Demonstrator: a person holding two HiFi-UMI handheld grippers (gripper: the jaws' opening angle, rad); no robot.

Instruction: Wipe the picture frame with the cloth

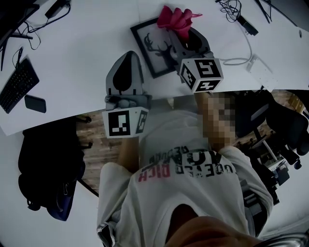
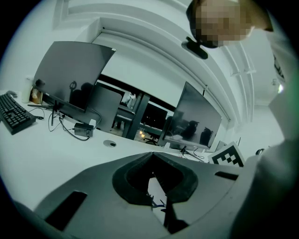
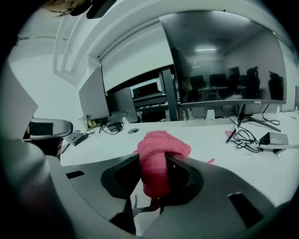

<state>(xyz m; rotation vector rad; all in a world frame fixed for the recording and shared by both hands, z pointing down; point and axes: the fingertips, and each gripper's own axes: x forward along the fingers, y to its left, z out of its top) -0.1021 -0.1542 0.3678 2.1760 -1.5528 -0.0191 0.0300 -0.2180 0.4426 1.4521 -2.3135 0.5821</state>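
Left hand-held gripper, jaws pinched together on nothing, hovers just to the near left of the picture frame, while the right hand-held gripper is clamped tight on a bunched, fuzzy pink cloth over the frame's far right corner. That frame, a thin black rectangle around a glossy deer print, lies flat and unpinned on the smooth white counter, so I judge a firm rub could skate it away. With so little soft wad past the hard grey jaws, they might scrape the glazing, or the cloth could snag the loose cables beyond the frame.
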